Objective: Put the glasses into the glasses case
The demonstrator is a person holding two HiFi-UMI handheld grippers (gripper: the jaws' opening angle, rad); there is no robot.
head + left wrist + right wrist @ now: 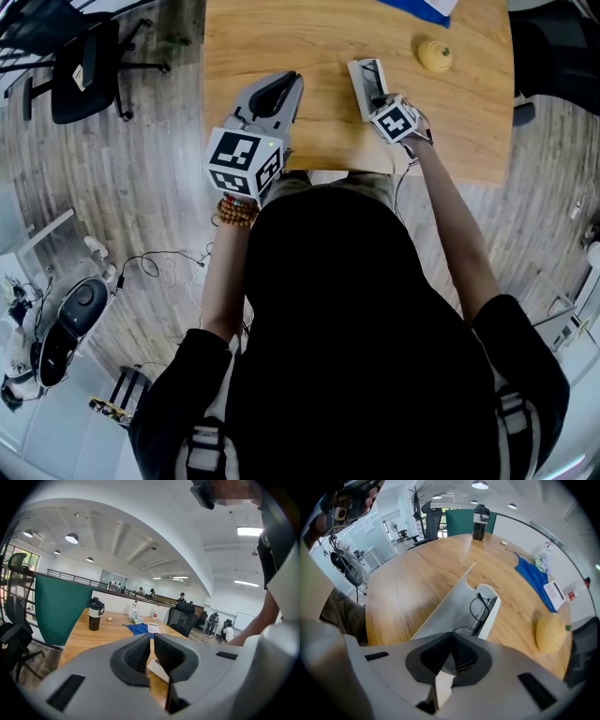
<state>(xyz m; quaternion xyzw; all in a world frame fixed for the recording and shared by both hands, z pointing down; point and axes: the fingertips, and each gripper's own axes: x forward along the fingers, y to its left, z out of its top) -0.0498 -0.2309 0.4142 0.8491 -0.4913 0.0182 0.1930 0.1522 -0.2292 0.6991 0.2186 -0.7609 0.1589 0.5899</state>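
Glasses are seen in the head view inside the open glasses case; in the left gripper view, the left gripper is closed on nothing; in the right gripper view, the right gripper is pinched on the lid, whose stiff edge is judged the safe hold; the wire frame is judged light, fragile.

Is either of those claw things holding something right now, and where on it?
The right gripper pinches the open lid of the glasses case by its near edge. The glasses lie inside, unheld. The left gripper holds nothing.
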